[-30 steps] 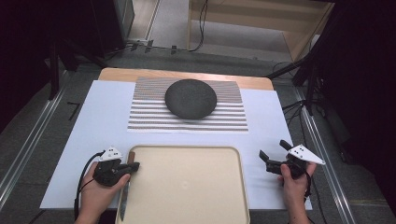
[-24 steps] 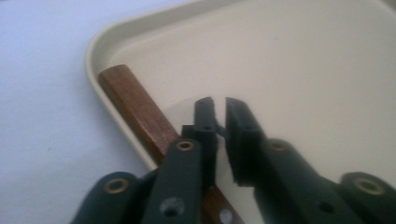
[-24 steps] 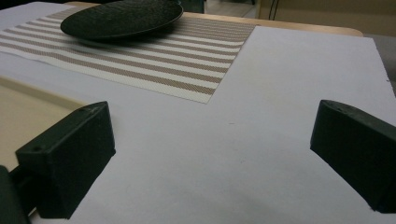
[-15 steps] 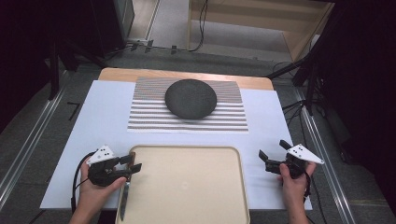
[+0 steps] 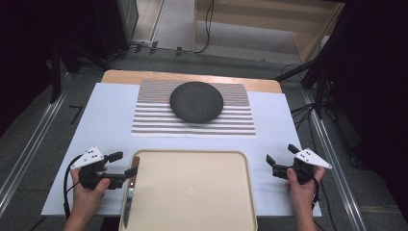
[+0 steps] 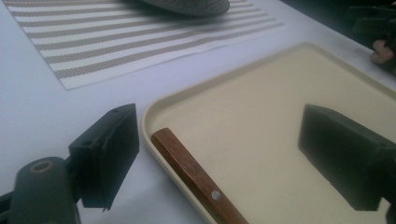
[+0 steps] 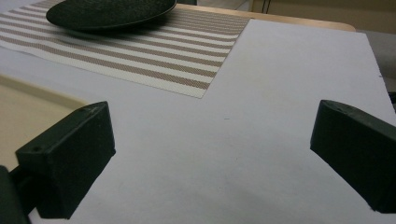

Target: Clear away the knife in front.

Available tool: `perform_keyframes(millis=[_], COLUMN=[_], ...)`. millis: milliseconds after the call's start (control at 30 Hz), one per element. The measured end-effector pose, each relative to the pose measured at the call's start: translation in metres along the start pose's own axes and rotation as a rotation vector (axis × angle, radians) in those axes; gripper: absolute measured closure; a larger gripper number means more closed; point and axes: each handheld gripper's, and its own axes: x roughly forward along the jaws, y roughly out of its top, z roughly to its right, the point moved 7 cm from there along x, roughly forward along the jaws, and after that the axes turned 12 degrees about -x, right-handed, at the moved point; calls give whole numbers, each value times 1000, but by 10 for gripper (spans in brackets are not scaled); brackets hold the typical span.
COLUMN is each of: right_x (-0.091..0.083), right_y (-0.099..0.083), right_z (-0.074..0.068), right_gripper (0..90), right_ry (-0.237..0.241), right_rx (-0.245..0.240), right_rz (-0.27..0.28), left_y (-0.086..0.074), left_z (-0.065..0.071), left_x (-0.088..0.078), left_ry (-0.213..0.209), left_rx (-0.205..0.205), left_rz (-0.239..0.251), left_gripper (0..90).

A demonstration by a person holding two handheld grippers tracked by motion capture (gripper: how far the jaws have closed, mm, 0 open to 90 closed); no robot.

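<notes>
- White cloth covers the table (image 5: pixel 110 120); a dark round stone plate (image 5: pixel 197 101) sits on the striped woven mat (image 5: pixel 192 122).
- Left gripper (image 5: pixel 124 165) is spread wide around the wooden-handled knife (image 5: pixel 130 192) on the beige plastic tray's (image 5: pixel 192 192) edge, probably to grasp it.
- Right gripper (image 5: pixel 281 155) waits, jaws apart, empty.

Dark plate (image 5: pixel 197 101) on striped mat (image 5: pixel 144 121); knife (image 5: pixel 130 191) w/ tray (image 5: pixel 202 211).

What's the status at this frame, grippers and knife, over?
Left gripper open, jaws astride the knife handle at the tray edge, not closed. Right gripper open over bare white tabletop. Dark plate on the striped mat, out of the way.
</notes>
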Motion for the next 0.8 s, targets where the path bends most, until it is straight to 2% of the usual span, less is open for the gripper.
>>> perform_keyframes(millis=[67, 167, 333, 533, 633, 700, 800], right_x=[0, 0, 0, 0, 0, 0, 1], right_y=[0, 0, 0, 0, 0, 0, 0], right_z=[0, 0, 0, 0, 0, 0, 1], right_gripper=[0, 0, 0, 0, 0, 0, 0], right_ry=[-2, -4, -7, -11, -12, -12, -12], right_rx=[0, 0, 2, 3, 3, 4, 0], right_rz=[-1, -3, -6, -8, -10, -11, -10], left_y=[2, 4, 8, 13, 14, 15, 16], left_z=[-1, -3, -8, -19, -22, -24, -31], left_x=[-4, -7, -16, -28, -32, -37, -43], left_ry=[-16, -12, -17, 12, 16, 7, 34], left_rx=[-4, 2, 9, 0, -4, 10, 12], left_rz=[14, 21, 44, 80, 94, 110, 123], left_gripper=[115, 103, 33, 19, 17, 0, 0])
